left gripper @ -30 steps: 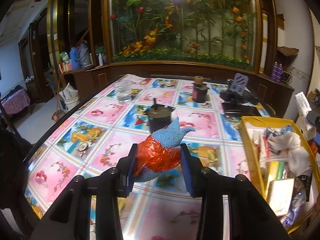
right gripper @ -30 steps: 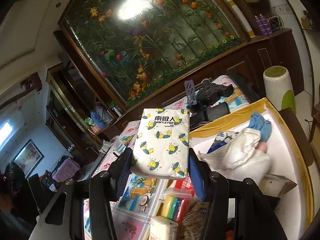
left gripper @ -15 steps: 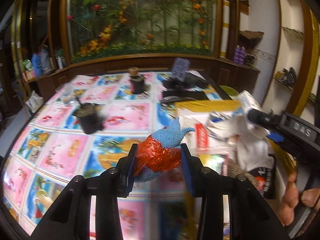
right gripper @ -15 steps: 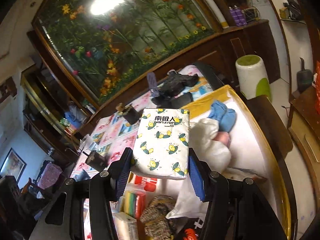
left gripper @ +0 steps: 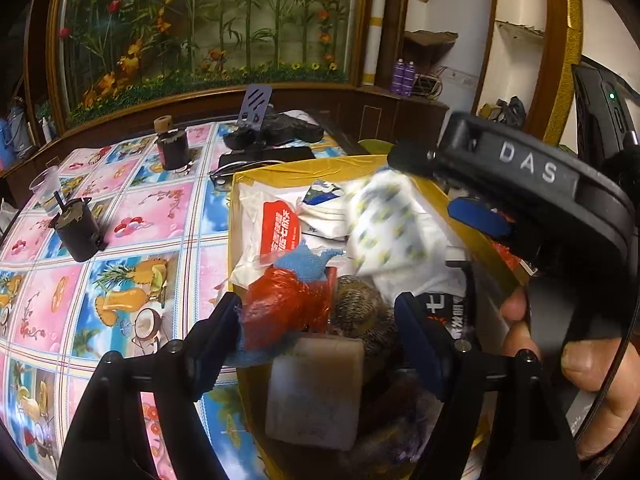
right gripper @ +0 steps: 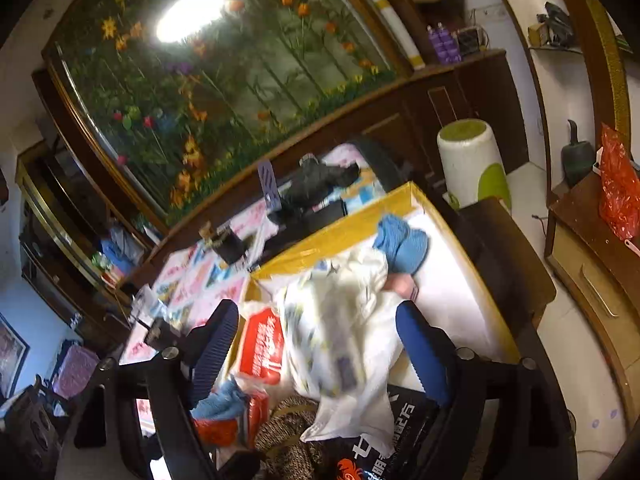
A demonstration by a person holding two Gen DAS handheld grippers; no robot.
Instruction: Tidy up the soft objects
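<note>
The counter (left gripper: pixel 132 216), covered with a bright fruit-pattern cloth, carries a yellow-walled box (left gripper: pixel 240 184) at its right end, and this box is already crowded with soft things. Both grippers are above it.

The biggest moving thing is the white tissue pack (right gripper: pixel 336 344) with small yellow prints. It is blurred, between the jaws of the right gripper (right gripper: pixel 316 356), and the blue pads do not press it. These jaws have just been opening, so the pack is released and seems to fall onto the pile. In the left wrist view the same pack (left gripper: pixel 392 232) is over the middle of the box.

Smaller is the red and blue bundle (left gripper: pixel 288 300). The left gripper (left gripper: pixel 320 332) has also just been opening its jaws; the bundle leans at the left pad and the right pad is well apart from it, so it is let go, above the near corner of the box.

The risk, I think, is in this corner. The bundle is close to the box wall and may roll out onto the counter. The pack may slide off the uneven pile. Also the two grippers are near each other and may collide when they withdraw.
</note>
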